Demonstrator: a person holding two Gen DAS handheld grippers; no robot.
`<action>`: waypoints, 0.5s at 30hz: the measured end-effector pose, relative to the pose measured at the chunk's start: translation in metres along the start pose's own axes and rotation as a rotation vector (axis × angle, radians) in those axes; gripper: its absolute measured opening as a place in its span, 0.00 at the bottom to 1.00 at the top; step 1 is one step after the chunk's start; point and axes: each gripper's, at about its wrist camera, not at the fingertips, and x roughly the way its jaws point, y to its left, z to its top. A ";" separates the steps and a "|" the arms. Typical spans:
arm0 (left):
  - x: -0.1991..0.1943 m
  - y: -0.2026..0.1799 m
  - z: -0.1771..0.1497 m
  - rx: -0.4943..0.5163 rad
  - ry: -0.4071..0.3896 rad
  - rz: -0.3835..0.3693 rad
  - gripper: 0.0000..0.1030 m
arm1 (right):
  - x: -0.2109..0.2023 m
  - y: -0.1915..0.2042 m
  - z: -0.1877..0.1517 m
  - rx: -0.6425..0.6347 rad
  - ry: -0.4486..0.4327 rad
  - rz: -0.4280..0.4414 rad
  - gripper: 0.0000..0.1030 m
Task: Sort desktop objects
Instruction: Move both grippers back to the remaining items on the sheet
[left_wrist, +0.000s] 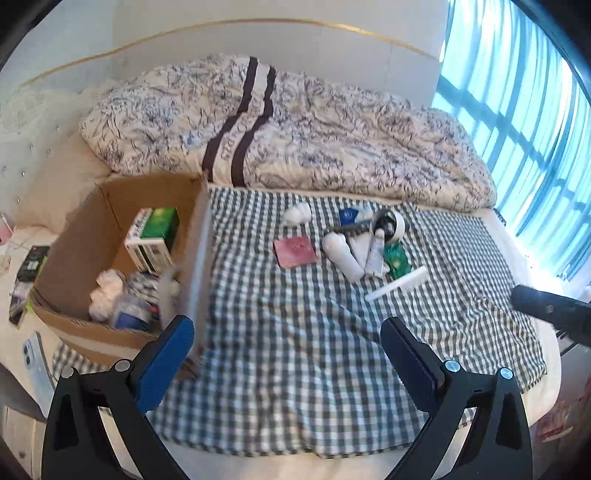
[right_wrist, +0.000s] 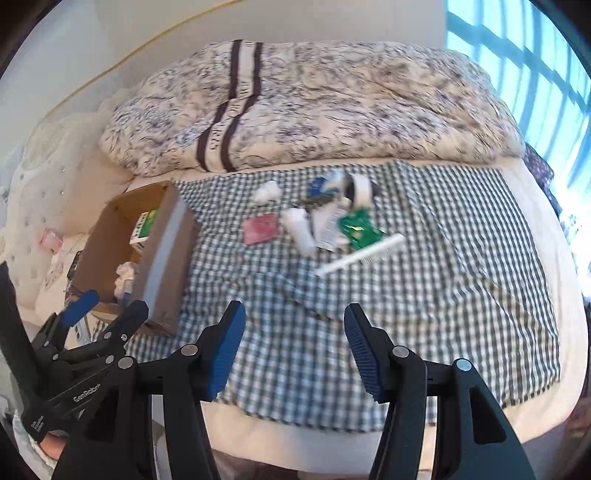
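Centrally: one gingham cloth (left_wrist: 295, 350); one toothed white comb (left_wrist: 397, 283); one corrugated cardboard box (left_wrist: 110, 214), centre left. Left claw (left_wrist: 287, 336), right claw (right_wrist: 294, 325): both wide, empty.

My left gripper (left_wrist: 287, 334): matt black plastic arms, ribbed blue pads (left_wrist: 166, 363), shiny metal screws (left_wrist: 452, 366). Box (left_wrist: 92, 240) is plain matt brown cardboard; checked cloth (left_wrist: 295, 350) is woven fabric, slightly creased. Comb (left_wrist: 397, 283) is smooth white plastic; quilt (left_wrist: 295, 129) is soft printed cloth.
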 end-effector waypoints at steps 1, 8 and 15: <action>0.007 -0.005 0.000 -0.008 0.009 0.011 1.00 | 0.000 -0.009 0.000 0.013 -0.002 0.003 0.54; 0.068 -0.010 0.017 -0.082 0.058 0.078 1.00 | 0.026 -0.063 0.023 0.049 -0.014 0.020 0.54; 0.163 -0.006 0.036 -0.106 0.123 0.125 1.00 | 0.103 -0.103 0.052 0.032 0.021 0.022 0.55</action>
